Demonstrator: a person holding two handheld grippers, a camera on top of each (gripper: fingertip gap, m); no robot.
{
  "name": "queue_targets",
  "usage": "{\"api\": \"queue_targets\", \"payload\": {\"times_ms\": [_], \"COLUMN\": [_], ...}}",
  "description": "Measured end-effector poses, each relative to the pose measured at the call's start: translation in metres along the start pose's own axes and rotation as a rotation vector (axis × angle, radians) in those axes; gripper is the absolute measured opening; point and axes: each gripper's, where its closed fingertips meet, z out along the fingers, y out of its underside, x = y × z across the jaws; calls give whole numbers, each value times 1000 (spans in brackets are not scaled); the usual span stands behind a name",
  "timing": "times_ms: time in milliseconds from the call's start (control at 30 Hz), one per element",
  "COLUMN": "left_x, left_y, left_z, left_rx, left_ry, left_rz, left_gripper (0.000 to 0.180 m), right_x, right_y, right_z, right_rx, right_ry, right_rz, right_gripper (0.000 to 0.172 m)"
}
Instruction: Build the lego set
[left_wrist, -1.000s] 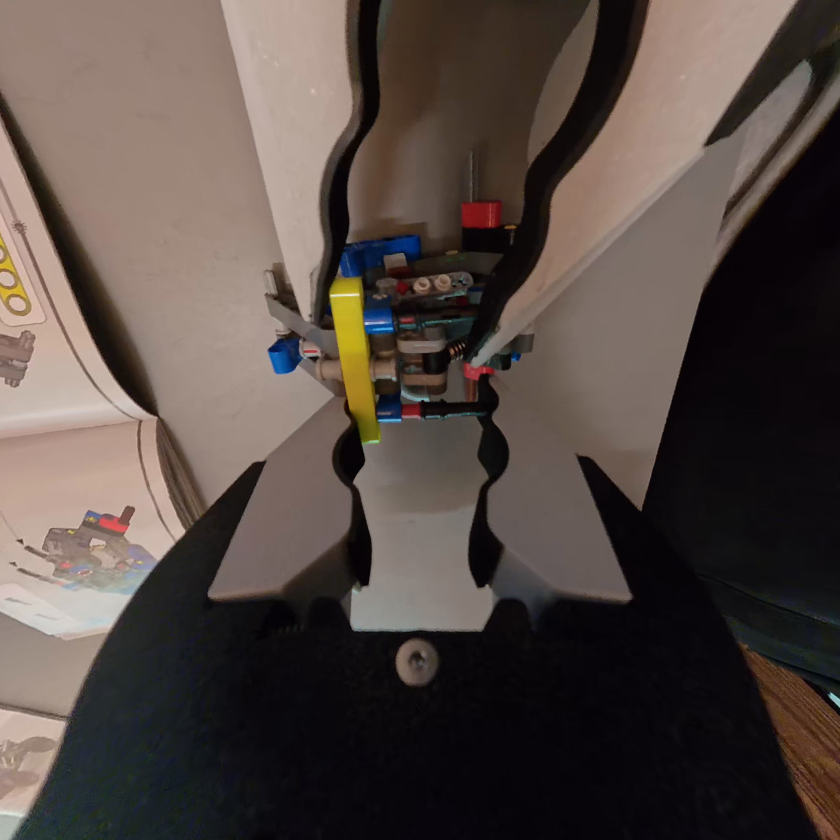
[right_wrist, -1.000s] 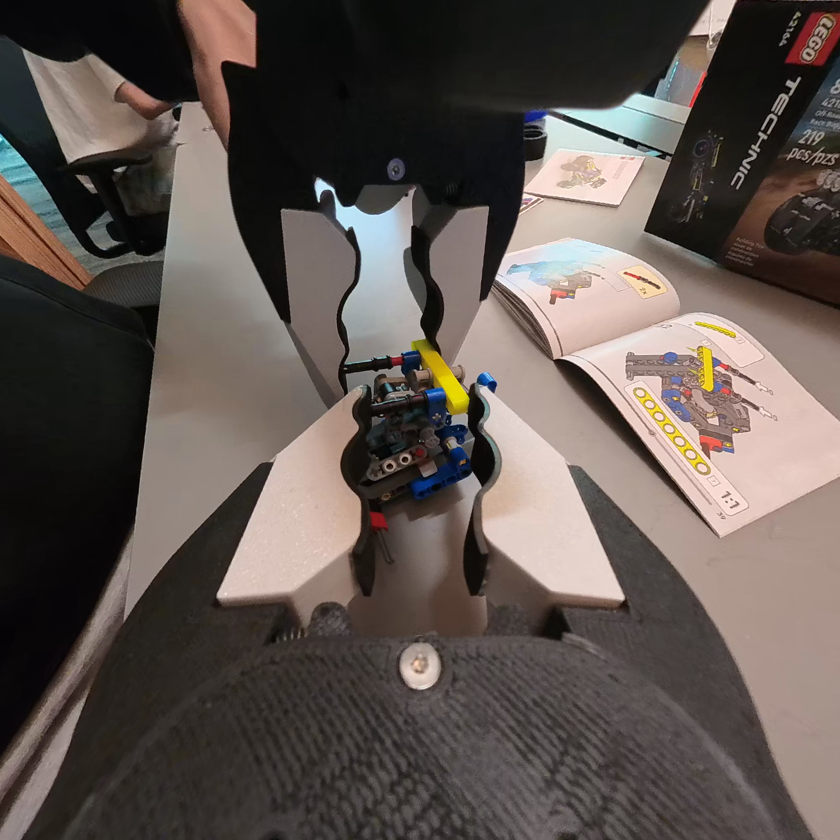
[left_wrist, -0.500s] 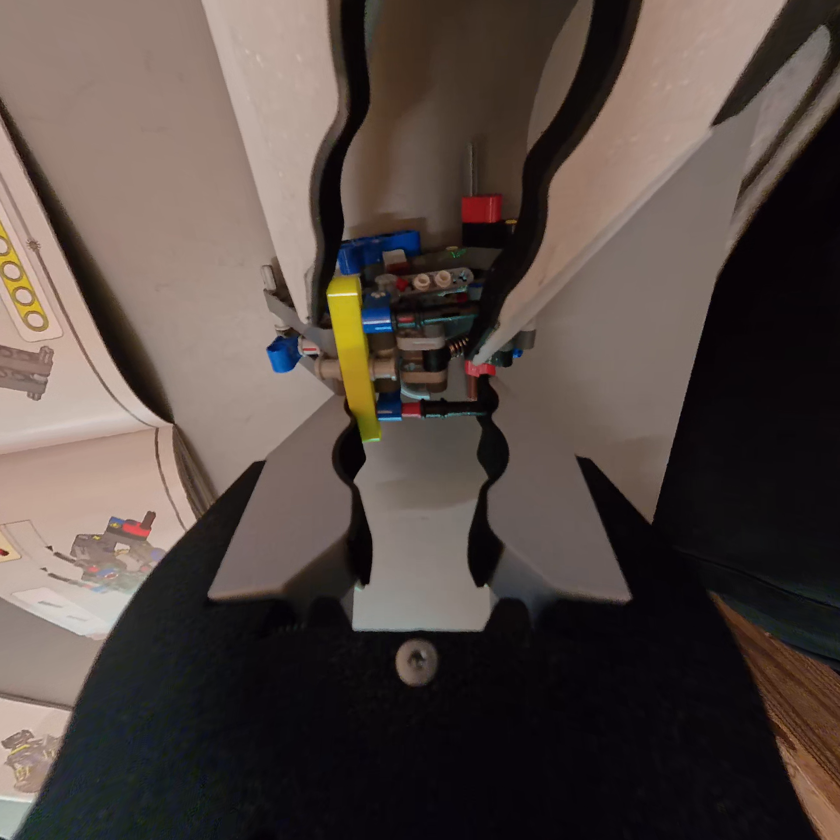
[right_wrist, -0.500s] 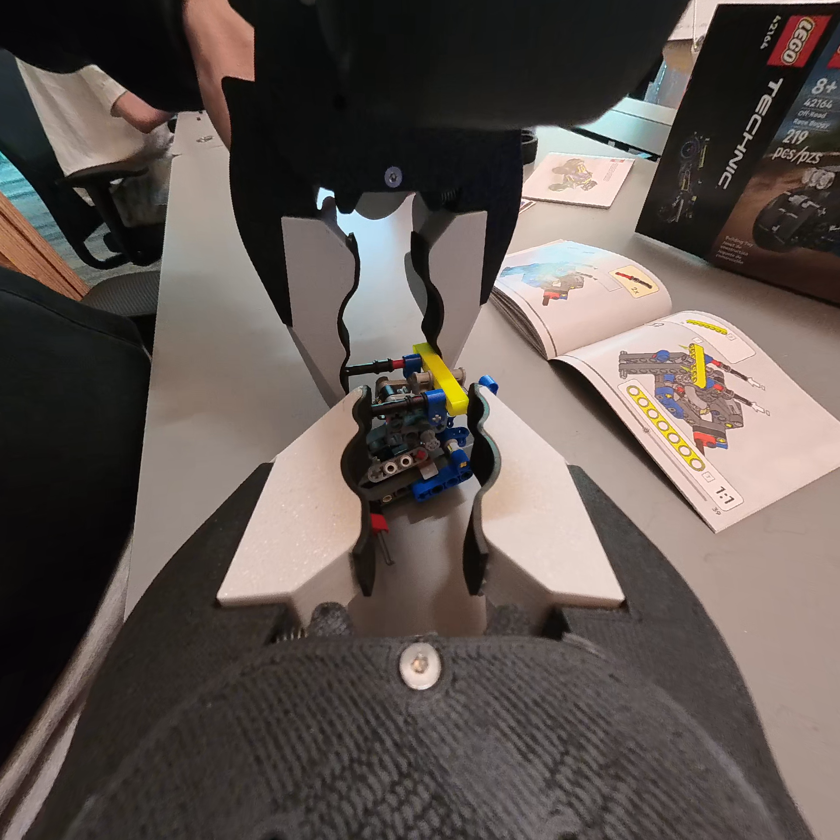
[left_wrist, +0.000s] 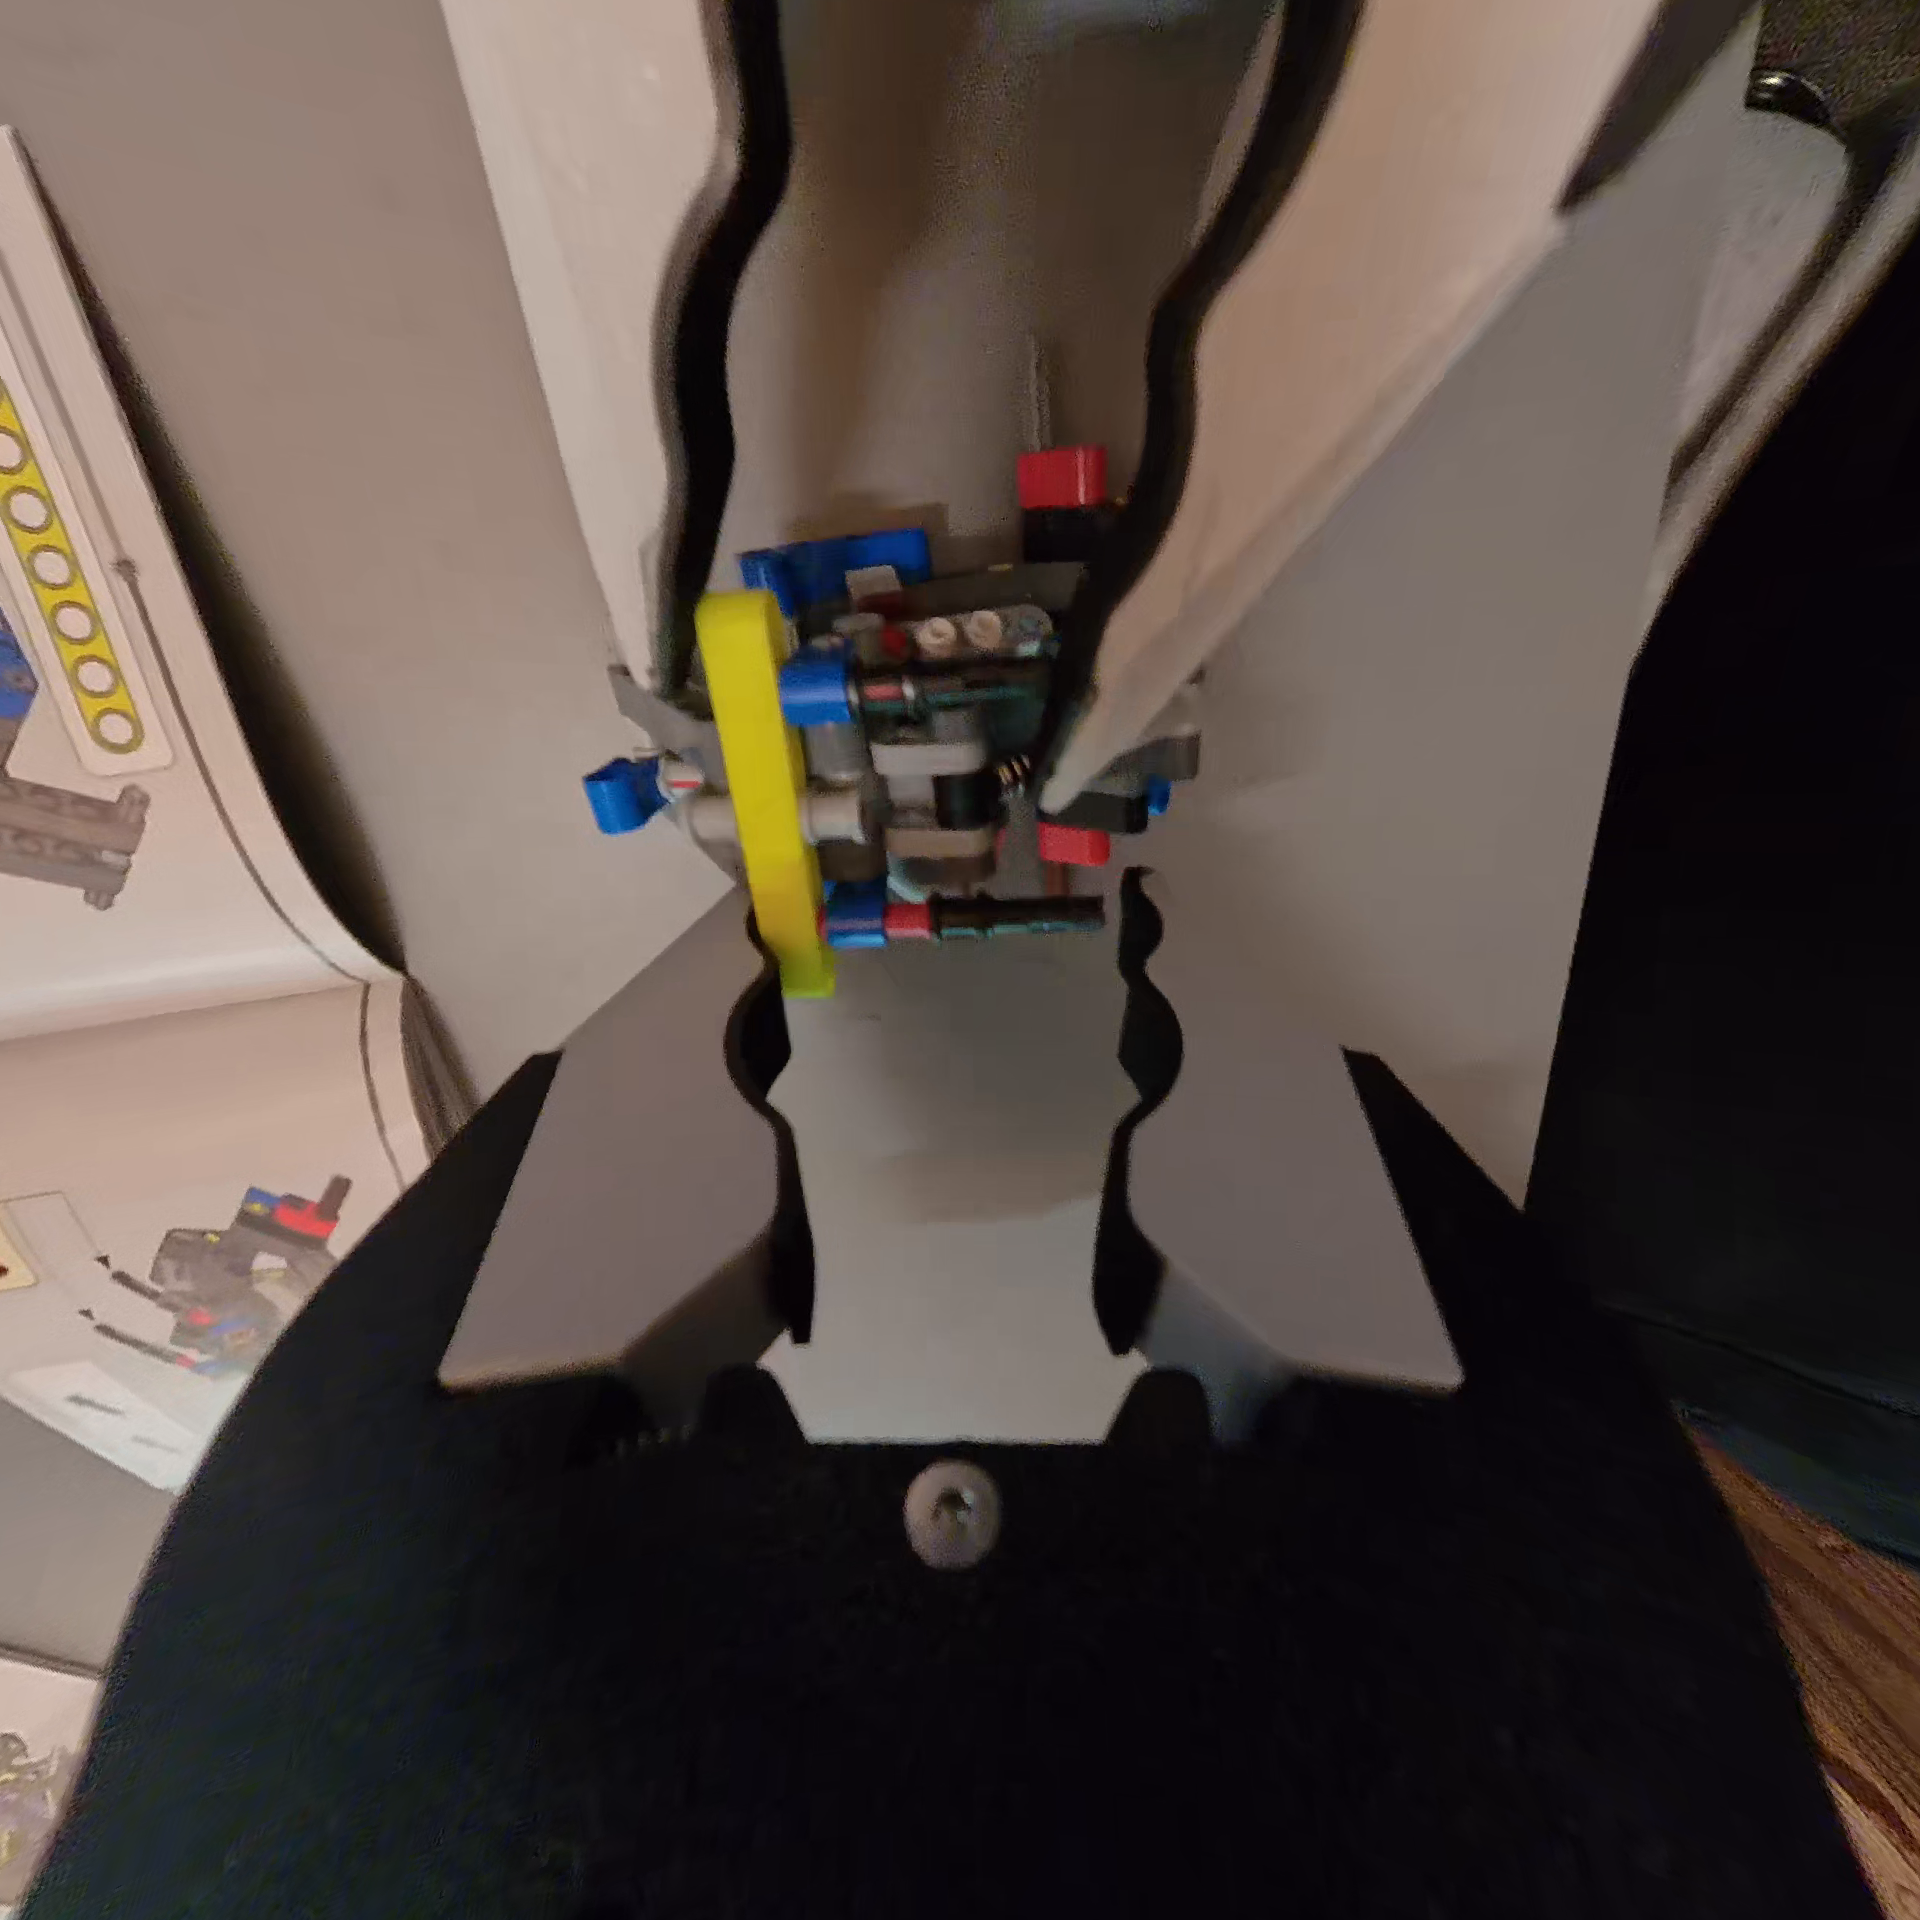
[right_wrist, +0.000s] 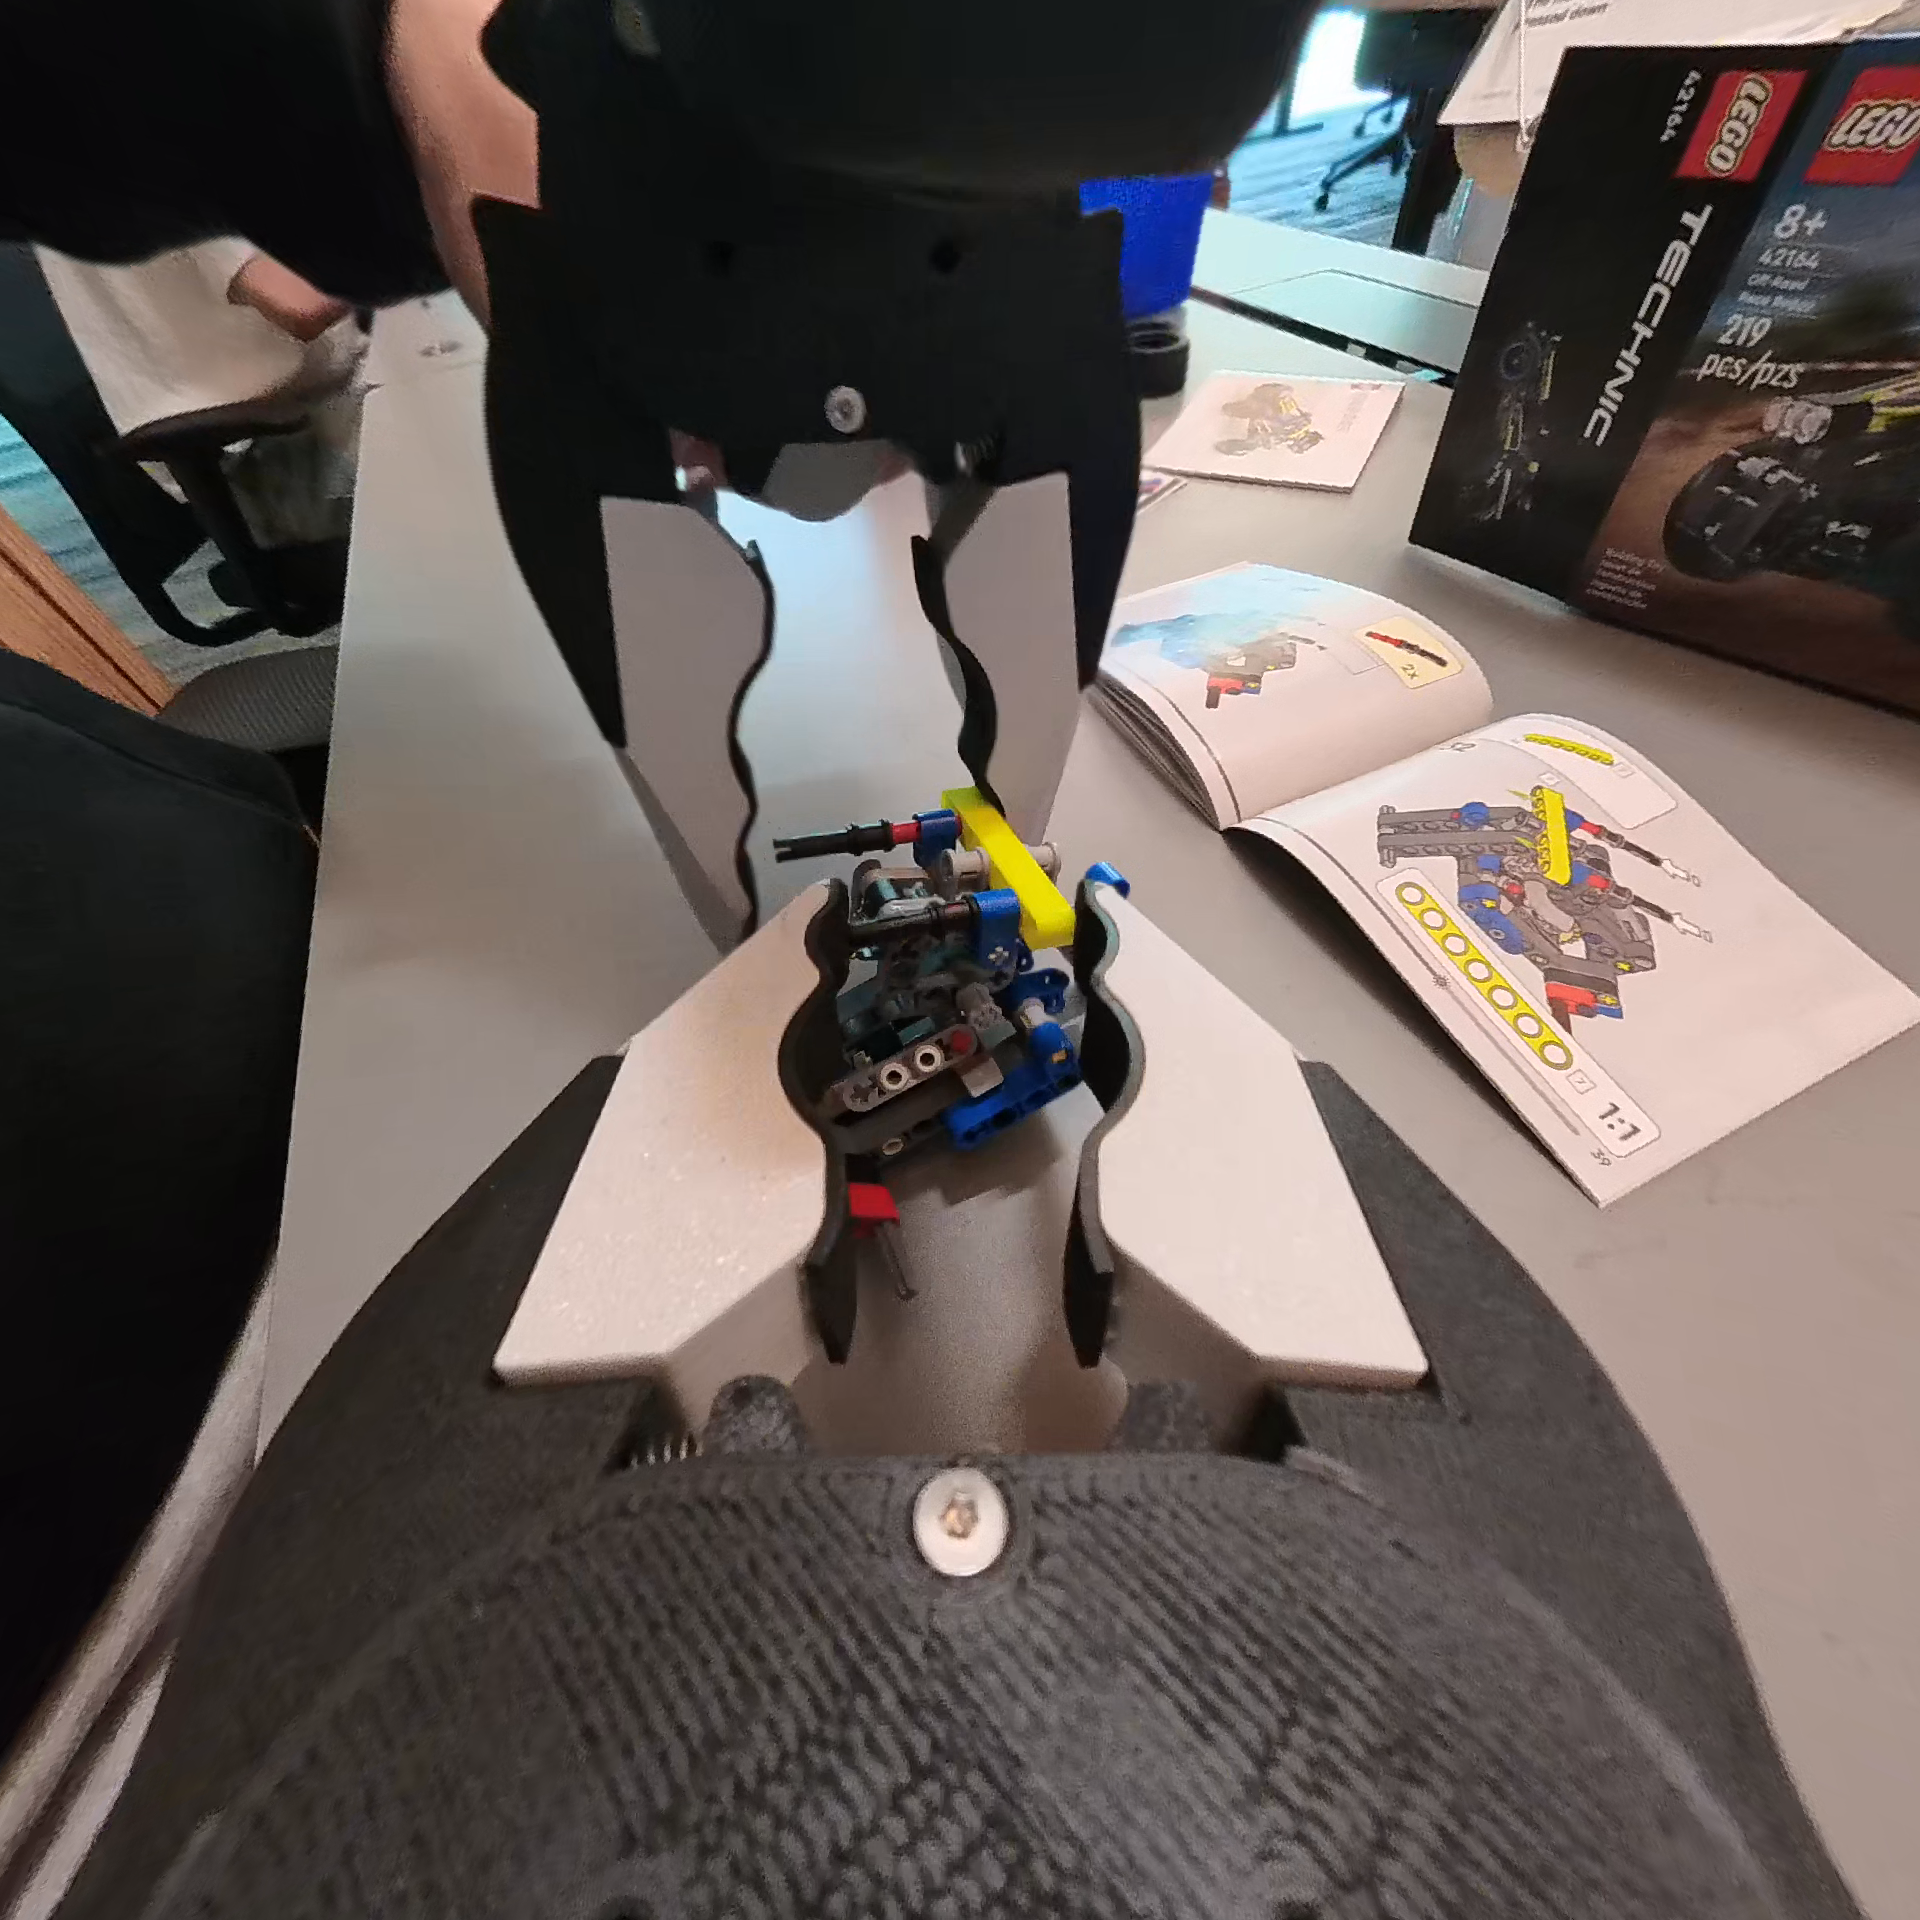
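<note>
A small brick model (right_wrist: 935, 997) of grey, blue, black and red parts carries a yellow beam (right_wrist: 1008, 873) across its far end. My right gripper (right_wrist: 956, 894) is shut on the model's sides and holds it above the grey table (right_wrist: 468, 831). My left gripper (left_wrist: 951, 914) faces it from the other side with its jaws open. One of its fingertips (left_wrist: 764, 945) lies against the end of the yellow beam (left_wrist: 764, 790). The other fingertip (left_wrist: 1143, 914) stands clear of the black axle (left_wrist: 1018, 914). The right gripper's white fingers (left_wrist: 1195, 520) reach in from above in the left wrist view.
An open instruction booklet (right_wrist: 1455, 883) lies on the table to the right and also shows in the left wrist view (left_wrist: 156, 935). A dark product box (right_wrist: 1714, 343) stands at the far right, with a leaflet (right_wrist: 1278, 426) and a black wheel (right_wrist: 1153, 358) behind. A black chair (right_wrist: 135, 935) is at the left. Some 6 centimeters of space lies between my two pairs of fingers.
My left gripper's jaws have widened and let go of the model; one finger moved off the black axle. The right gripper stays shut on the model, which has barely moved.
</note>
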Motion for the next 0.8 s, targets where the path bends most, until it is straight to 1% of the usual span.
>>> {"api": "queue_targets", "payload": {"times_ms": [67, 133, 167, 200, 233, 267, 300, 333, 367, 400, 433, 467, 533, 567, 600, 633, 700, 733, 800], "left_x": [-2, -2, -3, -4, -7, -8, -3, 5, 11, 16, 21, 23, 24, 28, 31, 28, 18, 15, 17], "left_y": [5, 9, 9, 10, 10, 10, 11, 12, 13, 16, 17, 18, 15, 10, 6, 3, 1, -1, -8], "left_z": [-4, -14, -22, -31, -42, -54, -63, -66, -64, -58, -51, -44, -35, -31, -29, -29, -31, -32, -34], "left_rx": [43, 151, 238, 330, 437, 548, 641, 706, 746, 758, 752, 740, 744, 764, 790, 815, 862, 887, 923], "left_ry": [-79, -154, -201, -262, -346, -430, -474, -483, -478, -465, -448, -444, -441, -411, -387, -385, -395, -383, -324], "left_rz": [-3, -31, -48, -58, -69, -86, -99, -117, -142, -169, -172, -163, -162, -157, -160, -179, -220, -233, -219], "left_gripper": [62, 64, 67, 63, 63, 62, 63, 71, 79, 81, 81, 80, 74, 68, 59, 48, 37, 28, 26], "right_x": [-2, -2, -1, 2, 3, 4, 5, 9, 15, 22, 29, 31, 17, 13, 10, 6, -6, -8, -8], "right_y": [0, 0, -2, -7, -15, -23, -28, -28, -22, -13, -6, -2, -2, 1, 6, 9, 11, 12, 14], "right_z": [0, -3, -7, -12, -20, -30, -39, -46, -50, -49, -45, -39, -27, -21, -15, -11, -5, -3, -1], "right_rx": [-1, 6, 16, 34, 67, 109, 137, 138, 106, 58, 26, 12, 12, -15, -58, -83, -89, -100, -104], "right_ry": [-5, -4, 2, 14, 21, 22, 24, 29, 34, 27, 12, -19, -131, -159, -180, -211, -270, -263, -206], "right_rz": [-18, -33, -40, -45, -46, -49, -59, -69, -58, -22, 25, 57, 77, 87, 83, 64, 23, 12, -11], "right_gripper": [41, 41, 41, 42, 45, 44, 43, 41, 43, 50, 52, 49, 44, 48, 53, 52, 54, 54, 47]}}
